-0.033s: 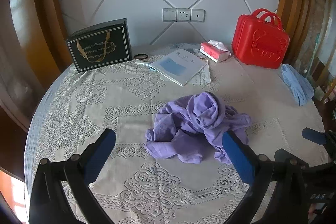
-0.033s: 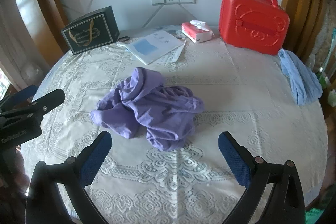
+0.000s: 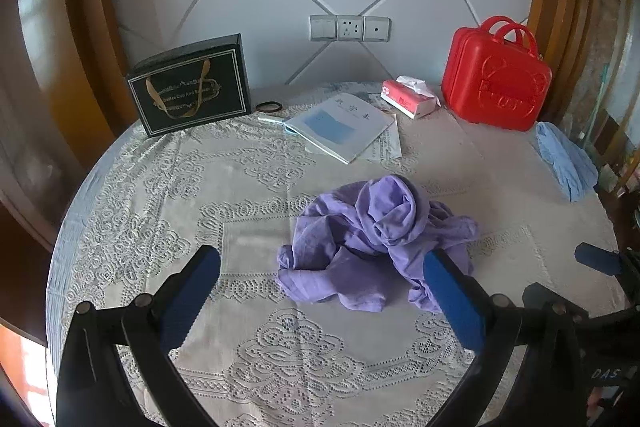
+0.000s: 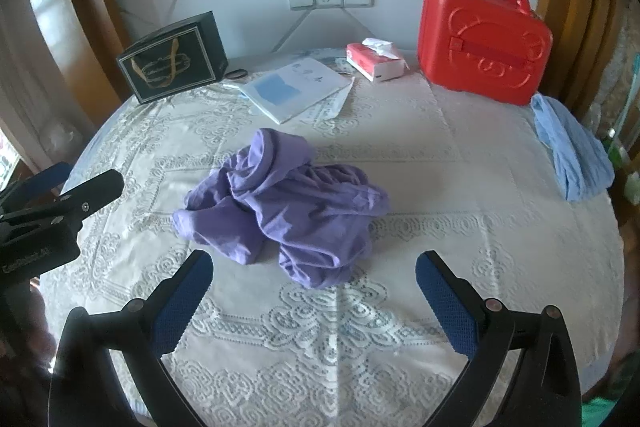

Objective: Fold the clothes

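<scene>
- While both pairs of tongs hang short of the cloth, nothing is held: the left tongs point(image 3: 320, 279) are spread wide and empty, and the right tongs point(image 4: 314, 277) are spread wide and empty too.
- The purple garment point(image 3: 376, 243) lies in a crumpled heap near the middle of the bench point(image 3: 248, 355), on the lace cloth, well in front of the white booklet point(image 3: 340, 127) and well apart from the red case point(image 3: 496, 83).
- From the left wrist view, the right blue pad sits just at the heap's near right edge; whether it touches the fabric I cannot tell.
- The step in hand looks like opening out the heap, since no fold can start on a bundle.
- To do it well, I would pick two loose outer edges rather than the raised knot at the top: the flat flap at the heap's near left for the left tongs, the low lobe at its near right point(image 4: 320, 263) for the right tongs.
- Pinch a single layer only, lift, then draw the two points apart.
- Keep clear of the lace cloth beneath, which could be caught along with thin fabric.
- A light blue garment point(image 4: 572, 155) waits to the far right of the heap, beside the red case.
</scene>
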The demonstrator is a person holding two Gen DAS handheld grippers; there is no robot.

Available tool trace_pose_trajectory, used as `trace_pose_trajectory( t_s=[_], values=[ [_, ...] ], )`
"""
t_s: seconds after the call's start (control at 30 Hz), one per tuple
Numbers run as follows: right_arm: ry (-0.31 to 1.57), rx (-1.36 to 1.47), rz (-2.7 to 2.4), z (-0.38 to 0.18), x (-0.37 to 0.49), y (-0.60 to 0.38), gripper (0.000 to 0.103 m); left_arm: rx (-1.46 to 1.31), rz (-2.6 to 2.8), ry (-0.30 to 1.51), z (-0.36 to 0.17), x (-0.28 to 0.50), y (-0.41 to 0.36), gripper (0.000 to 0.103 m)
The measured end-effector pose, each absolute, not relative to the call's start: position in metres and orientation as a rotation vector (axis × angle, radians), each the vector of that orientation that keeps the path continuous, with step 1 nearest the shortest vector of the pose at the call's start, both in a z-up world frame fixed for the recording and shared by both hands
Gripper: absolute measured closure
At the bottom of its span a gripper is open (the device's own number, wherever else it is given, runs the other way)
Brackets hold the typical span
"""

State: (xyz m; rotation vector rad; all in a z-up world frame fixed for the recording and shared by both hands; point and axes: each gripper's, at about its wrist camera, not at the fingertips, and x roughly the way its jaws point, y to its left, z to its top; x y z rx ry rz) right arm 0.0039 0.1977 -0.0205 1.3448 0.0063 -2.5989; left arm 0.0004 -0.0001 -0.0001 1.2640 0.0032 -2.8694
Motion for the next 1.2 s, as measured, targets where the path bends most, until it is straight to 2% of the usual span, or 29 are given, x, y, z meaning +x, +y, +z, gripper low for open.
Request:
trace_pose_trajectory(
  t_s=[1.2],
  values=[
    [0.04, 1.408, -2.591, -0.034, -0.022, 0.195, 0.0, 1.348, -2.782, 0.069, -0.021, -0.02, -0.023, 0.0]
  ],
)
